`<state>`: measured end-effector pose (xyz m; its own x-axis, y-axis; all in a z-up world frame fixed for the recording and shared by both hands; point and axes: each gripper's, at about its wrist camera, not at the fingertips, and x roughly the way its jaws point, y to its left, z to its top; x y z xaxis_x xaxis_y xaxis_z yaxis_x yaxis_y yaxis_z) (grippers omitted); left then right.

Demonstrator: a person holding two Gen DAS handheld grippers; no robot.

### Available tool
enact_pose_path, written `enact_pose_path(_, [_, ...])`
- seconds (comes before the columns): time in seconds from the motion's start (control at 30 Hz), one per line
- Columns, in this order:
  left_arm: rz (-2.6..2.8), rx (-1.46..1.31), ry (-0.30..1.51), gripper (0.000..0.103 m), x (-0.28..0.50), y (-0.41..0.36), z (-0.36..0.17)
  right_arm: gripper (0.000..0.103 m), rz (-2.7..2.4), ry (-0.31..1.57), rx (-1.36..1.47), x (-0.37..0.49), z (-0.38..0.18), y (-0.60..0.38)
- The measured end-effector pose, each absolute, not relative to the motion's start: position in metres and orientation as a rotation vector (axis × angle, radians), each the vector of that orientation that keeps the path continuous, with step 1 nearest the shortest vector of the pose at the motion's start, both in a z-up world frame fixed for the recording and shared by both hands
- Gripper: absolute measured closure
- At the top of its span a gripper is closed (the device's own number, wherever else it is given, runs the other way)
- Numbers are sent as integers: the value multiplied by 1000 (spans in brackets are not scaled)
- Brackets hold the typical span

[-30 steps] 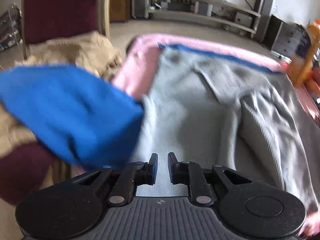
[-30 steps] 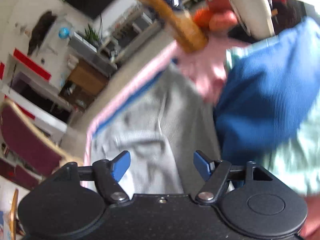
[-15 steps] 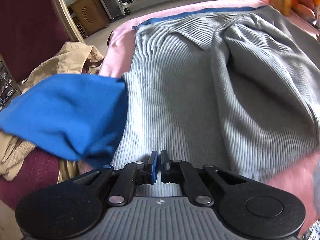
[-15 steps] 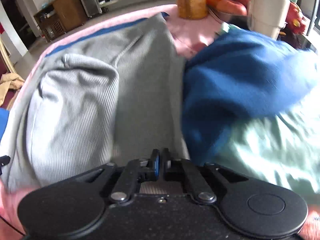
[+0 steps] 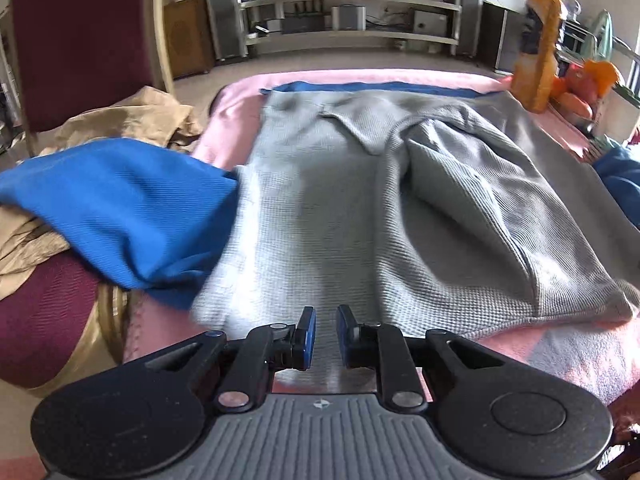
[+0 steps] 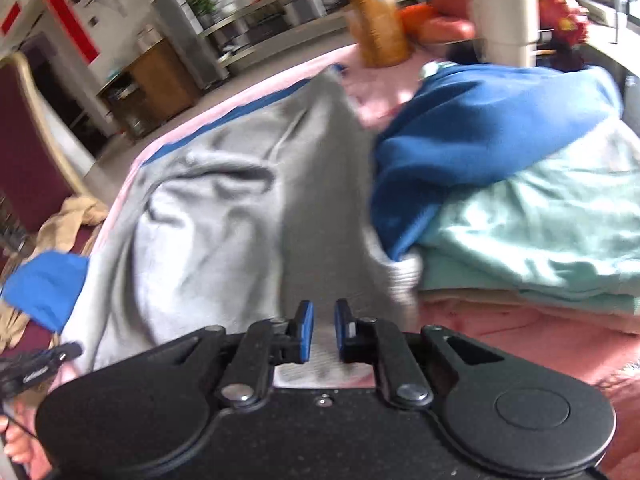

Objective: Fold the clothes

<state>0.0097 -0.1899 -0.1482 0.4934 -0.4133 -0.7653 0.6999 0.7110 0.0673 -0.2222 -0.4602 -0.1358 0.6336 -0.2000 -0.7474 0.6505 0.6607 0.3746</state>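
A grey ribbed sweater point(image 5: 360, 208) lies spread on a pink blanket point(image 5: 236, 116), with one side folded over toward the middle. It also shows in the right wrist view point(image 6: 240, 216). My left gripper point(image 5: 323, 336) is slightly open and empty at the sweater's near hem. My right gripper point(image 6: 323, 330) is slightly open and empty over the near hem too. The left gripper's finger shows at the left edge of the right wrist view point(image 6: 36, 364).
A blue garment point(image 5: 120, 208) hangs over tan cloth point(image 5: 124, 124) on a maroon chair point(image 5: 80, 40) at the left. A blue garment point(image 6: 500, 128) on mint fabric point(image 6: 540, 232) lies at the right. An orange bottle point(image 5: 538, 48), fruit and a white cup point(image 6: 504, 20) stand at the far right.
Both grippers were shut at the sweater's near hem half a second ago and have now opened a little and let it go. Both have drawn back slightly.
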Motion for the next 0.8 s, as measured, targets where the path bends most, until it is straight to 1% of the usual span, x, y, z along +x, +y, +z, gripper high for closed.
enact_pose_path(0.2, [-695,482,839,85,17,-209,-170,91,-488,794,663,-193,-150,-452])
enact_pose_path(0.27, [-710,531,834,92,10,-210,-172,91,-495,841,648,-186,-156,-449])
enact_pose_path(0.3, [-727,561,837,101,5,-211,-172,91,-490,868,633,-186,-155,-446])
enact_pose_path(0.33, [-738,609,831,103,-3,-213,-172,91,-485,895,618,-186,-155,-442])
enact_pose_path(0.43, [-757,713,804,103,-23,-211,-174,92,-478,949,598,-190,-154,-435])
enact_pose_path(0.5, [-757,702,811,103,-25,-206,-173,94,-483,956,614,-197,-155,-434])
enact_pose_path(0.6, [-746,603,859,103,-15,-196,-168,94,-484,930,630,-206,-153,-433])
enact_pose_path(0.63, [-737,571,866,99,-12,-194,-166,91,-484,915,637,-208,-151,-433])
enact_pose_path(0.67, [-732,534,863,96,-8,-191,-161,90,-487,883,659,-211,-147,-437])
enact_pose_path(0.7, [-736,488,852,94,-6,-188,-155,90,-483,827,691,-216,-140,-442])
enact_pose_path(0.77, [-753,399,827,91,-2,-183,-140,85,-477,716,765,-225,-124,-453])
enact_pose_path(0.8, [-760,367,819,90,-1,-182,-133,79,-473,662,804,-229,-116,-459])
